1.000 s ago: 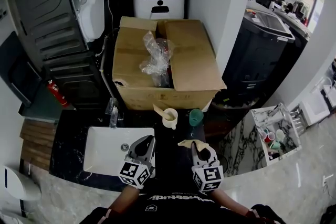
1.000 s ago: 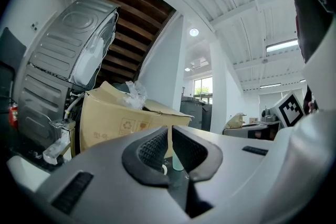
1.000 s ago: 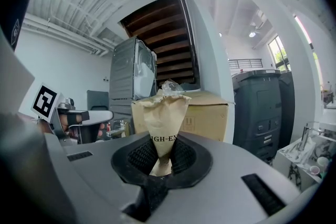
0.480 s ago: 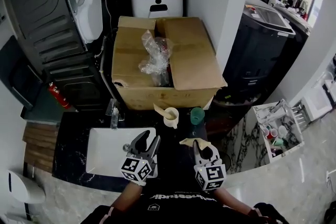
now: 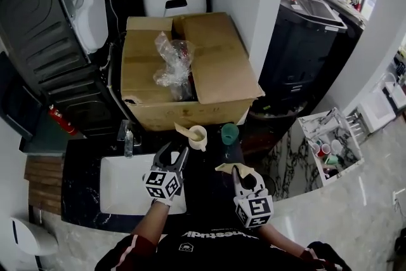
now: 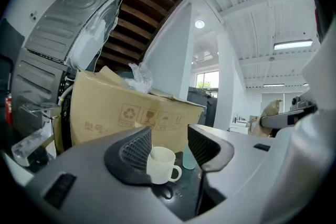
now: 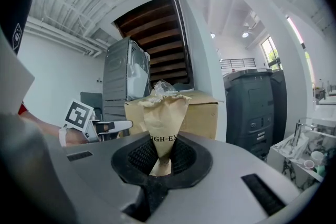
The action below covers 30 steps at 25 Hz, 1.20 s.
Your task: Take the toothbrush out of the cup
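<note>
A cream mug [image 5: 198, 137] stands on the black counter [image 5: 209, 190] with a paper-wrapped toothbrush [image 5: 183, 130] leaning out of it to the left. My left gripper [image 5: 174, 151] points level at the mug from just short of it, and its jaws are opening with nothing pressed between them. In the left gripper view the mug [image 6: 161, 164] shows in the gap of the left gripper [image 6: 169, 135], and the left jaw hides most of the toothbrush. My right gripper [image 5: 243, 175] is shut on a brown paper packet [image 7: 166, 126], held upright near the counter's front.
A small green cup [image 5: 229, 133] stands right of the mug. Behind both is an open cardboard box [image 5: 216, 66] with crumpled plastic inside. A white sink [image 5: 120, 187] with a faucet [image 5: 129, 139] lies left of my left gripper. A white crate [image 5: 330, 149] sits on the floor at right.
My left gripper has moved forward toward the mug and its jaws have gone from shut to wide apart. The right gripper still holds the paper packet in the same place.
</note>
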Tool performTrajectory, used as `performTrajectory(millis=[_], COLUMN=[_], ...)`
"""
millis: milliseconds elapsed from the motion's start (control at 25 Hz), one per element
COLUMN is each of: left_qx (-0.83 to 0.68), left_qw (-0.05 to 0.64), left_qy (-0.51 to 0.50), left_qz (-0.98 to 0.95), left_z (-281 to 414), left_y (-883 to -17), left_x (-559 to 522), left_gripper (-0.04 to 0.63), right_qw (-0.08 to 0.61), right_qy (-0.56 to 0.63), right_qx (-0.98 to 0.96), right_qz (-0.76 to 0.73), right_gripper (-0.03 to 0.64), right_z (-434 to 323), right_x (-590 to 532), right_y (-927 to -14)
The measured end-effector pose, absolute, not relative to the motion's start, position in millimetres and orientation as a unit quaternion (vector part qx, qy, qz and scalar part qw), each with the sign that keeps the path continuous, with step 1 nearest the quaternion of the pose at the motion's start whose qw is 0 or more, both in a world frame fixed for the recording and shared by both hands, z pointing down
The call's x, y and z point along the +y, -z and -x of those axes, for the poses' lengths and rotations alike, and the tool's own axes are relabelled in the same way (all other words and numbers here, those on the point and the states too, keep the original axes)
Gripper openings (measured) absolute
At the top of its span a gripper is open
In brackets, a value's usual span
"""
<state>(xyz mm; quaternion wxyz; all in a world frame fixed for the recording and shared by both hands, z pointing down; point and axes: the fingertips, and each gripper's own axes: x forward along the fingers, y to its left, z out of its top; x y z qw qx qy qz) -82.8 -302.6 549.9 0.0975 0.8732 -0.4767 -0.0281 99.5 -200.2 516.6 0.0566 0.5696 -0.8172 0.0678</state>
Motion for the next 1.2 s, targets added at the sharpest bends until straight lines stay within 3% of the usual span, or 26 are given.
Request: performTrajectory(millis=[360, 720, 920, 1200], left_qx=[-0.484, -0.507, -0.512, -0.509], left_qw=[0.196, 0.235, 0.222, 0.216], left_qy=[0.032, 0.047, 0.045, 0.060], left_qz=[-0.852, -0.828, -0.828, -0.831], left_z=[75, 79, 81, 80], left_y=[-594, -603, -595, -581], left_x=[-355, -395, -399, -397], left_gripper=[0.224, 0.227, 0.101, 0.052], right_qw=[0.044, 0.055, 0.053, 0.053], right_qy=[-0.086, -0.087, -0.086, -0.084], right_qx=[-0.810, -0.805, -0.805, -0.809], right_qz=[-0.578, -0.584, -0.585, -0.579], right_gripper=[0.060, 0.060, 0.060, 0.060], right_z=[-109, -112, -113, -108], right_x=[-196, -193, -194, -194], right_y=[-519, -522, -519, -520])
